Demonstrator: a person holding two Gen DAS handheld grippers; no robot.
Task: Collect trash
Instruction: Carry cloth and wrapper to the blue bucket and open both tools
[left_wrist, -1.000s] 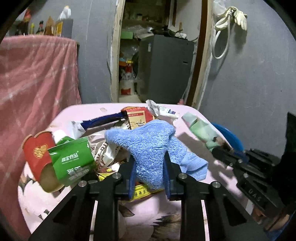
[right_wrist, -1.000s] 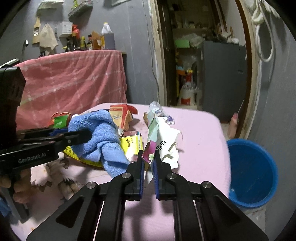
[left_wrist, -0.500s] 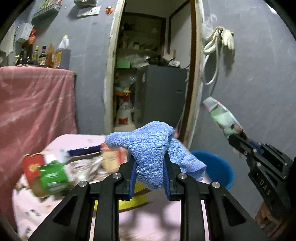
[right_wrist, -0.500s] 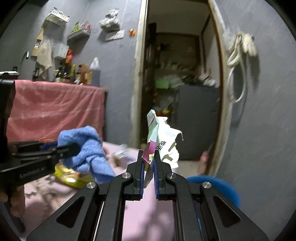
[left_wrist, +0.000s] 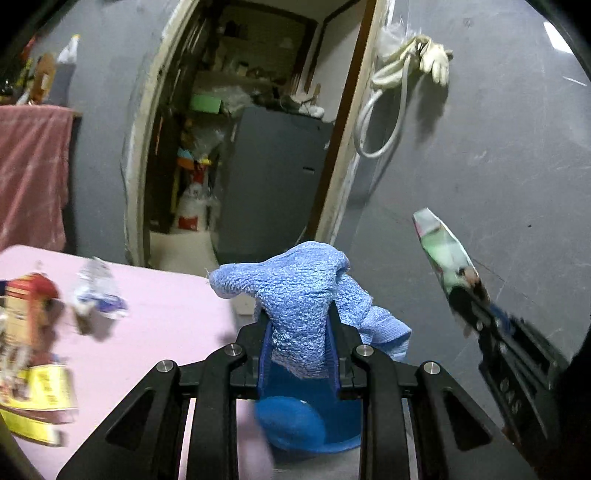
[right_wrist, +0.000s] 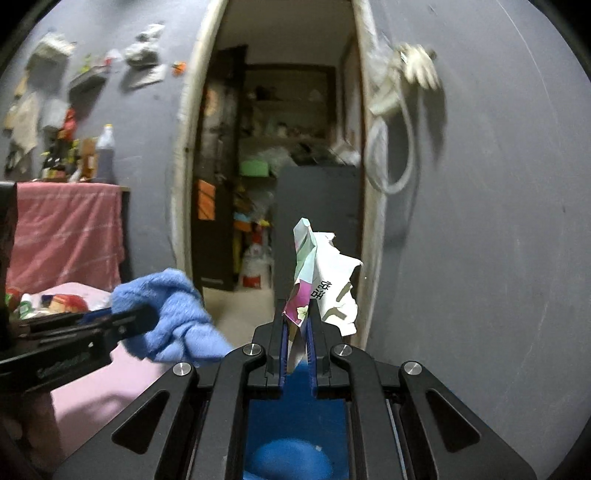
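Beyond the pink table's (left_wrist: 162, 314) right edge, you face a grey wall (left_wrist: 498, 155) with an open doorway (left_wrist: 255, 147) into a cluttered storeroom; white gloves (left_wrist: 432, 62) hang beside it, and a blue bucket (left_wrist: 314, 417) sits on the floor under both claws. Your left claw (left_wrist: 299, 332) points slightly downward, clenched on the blue cloth (left_wrist: 295, 291). Your right claw (right_wrist: 297, 332) is nearly level, clamped on a crumpled paper wrapper (right_wrist: 325, 284). Cartons and wrappers (left_wrist: 33, 332) lie at the table's left. Compared with a second ago, both claws have swung off the table toward the bucket, with their loads unchanged.
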